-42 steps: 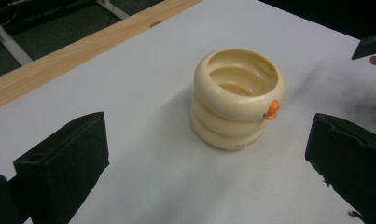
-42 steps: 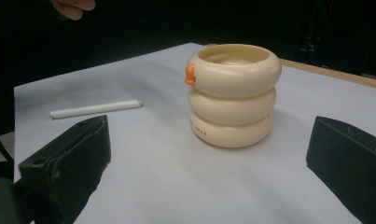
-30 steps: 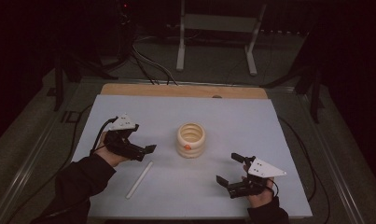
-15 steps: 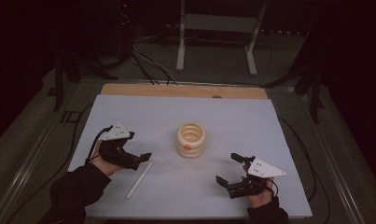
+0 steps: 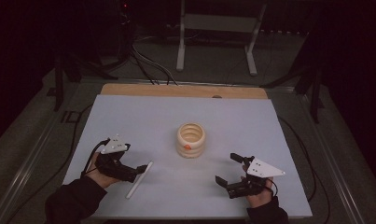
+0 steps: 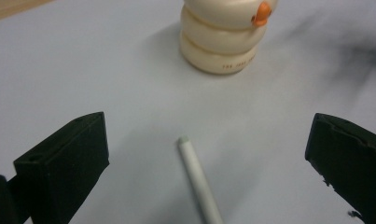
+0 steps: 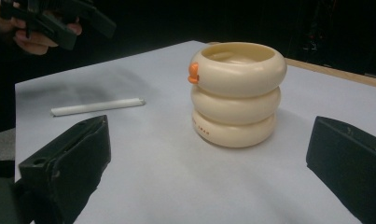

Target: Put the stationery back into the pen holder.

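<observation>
A cream ribbed cup (image 5: 191, 140) with a small orange mark stands upright mid-table, also visible as the cup (image 6: 223, 37) and the cup (image 7: 237, 93). A thin white stick (image 5: 139, 179) lies flat to its near left. My left gripper (image 5: 136, 171) hovers open at the stick's far end; in the left gripper view the stick (image 6: 197, 177) lies between the wide-apart jaws of the left gripper (image 6: 207, 123), touching neither. My right gripper (image 5: 227, 169) is open at the near right, and the right gripper (image 7: 210, 127) faces the cup from a short way off, holding nothing.
The table (image 5: 129, 116) carries a pale grey-blue sheet, with a wooden strip (image 5: 176, 90) along the far edge. Cables (image 5: 148, 65) and a white stand (image 5: 213, 42) are on the dark floor beyond. The other hand's gripper (image 7: 59, 18) shows past the stick (image 7: 97, 106).
My left gripper has moved toward the near edge and down onto the stick's far end. The right gripper, cup and stick have stayed put.
</observation>
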`<state>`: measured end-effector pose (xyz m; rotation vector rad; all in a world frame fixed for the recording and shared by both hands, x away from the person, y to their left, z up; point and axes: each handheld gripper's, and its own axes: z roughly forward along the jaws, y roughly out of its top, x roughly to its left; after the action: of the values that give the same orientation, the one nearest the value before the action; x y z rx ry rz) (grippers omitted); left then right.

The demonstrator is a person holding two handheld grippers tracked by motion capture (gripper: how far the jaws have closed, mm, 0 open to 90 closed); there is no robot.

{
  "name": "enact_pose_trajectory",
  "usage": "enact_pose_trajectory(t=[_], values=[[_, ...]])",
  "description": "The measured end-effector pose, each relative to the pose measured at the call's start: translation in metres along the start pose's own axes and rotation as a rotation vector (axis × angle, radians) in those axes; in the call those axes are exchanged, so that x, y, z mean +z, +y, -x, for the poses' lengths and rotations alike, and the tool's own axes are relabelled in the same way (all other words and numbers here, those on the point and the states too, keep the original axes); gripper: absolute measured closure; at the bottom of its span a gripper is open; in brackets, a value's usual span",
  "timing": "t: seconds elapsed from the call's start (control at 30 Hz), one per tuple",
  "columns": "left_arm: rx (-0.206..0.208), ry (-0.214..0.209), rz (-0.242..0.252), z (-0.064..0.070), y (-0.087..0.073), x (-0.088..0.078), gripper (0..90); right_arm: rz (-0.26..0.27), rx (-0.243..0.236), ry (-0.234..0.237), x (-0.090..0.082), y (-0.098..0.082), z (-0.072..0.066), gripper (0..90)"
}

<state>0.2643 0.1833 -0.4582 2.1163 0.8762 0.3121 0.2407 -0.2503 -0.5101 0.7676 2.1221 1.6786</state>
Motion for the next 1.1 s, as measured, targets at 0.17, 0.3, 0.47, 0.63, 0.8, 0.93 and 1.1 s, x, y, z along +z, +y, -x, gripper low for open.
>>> enact_pose_trajectory(t=[0.17,0.3,0.47,0.63,0.8,0.93,1.1], values=[[-0.015,-0.001,-0.021,0.001,-0.011,0.002,0.3,-0.001,-0.001,0.000,0.000,0.000,0.000,0.0],[-0.024,-0.003,-0.041,0.003,-0.017,0.003,0.3,-0.001,-0.001,0.000,0.000,0.000,0.000,0.0],[-0.032,0.007,-0.074,0.006,-0.026,0.004,0.3,0.000,0.002,-0.001,0.000,0.000,0.000,0.0],[-0.042,0.012,-0.110,0.009,-0.033,0.009,1.4,-0.004,0.000,0.000,0.001,0.000,-0.001,0.0],[-0.058,0.028,-0.154,0.015,-0.037,0.013,3.3,-0.001,0.002,-0.003,0.000,0.000,-0.001,0.0],[-0.091,0.045,-0.193,0.016,-0.040,0.012,5.9,0.000,-0.001,-0.003,-0.001,0.000,-0.001,0.0],[-0.104,0.055,-0.231,0.020,-0.043,0.011,7.9,-0.001,-0.001,-0.005,-0.001,0.000,-0.001,0.0]])
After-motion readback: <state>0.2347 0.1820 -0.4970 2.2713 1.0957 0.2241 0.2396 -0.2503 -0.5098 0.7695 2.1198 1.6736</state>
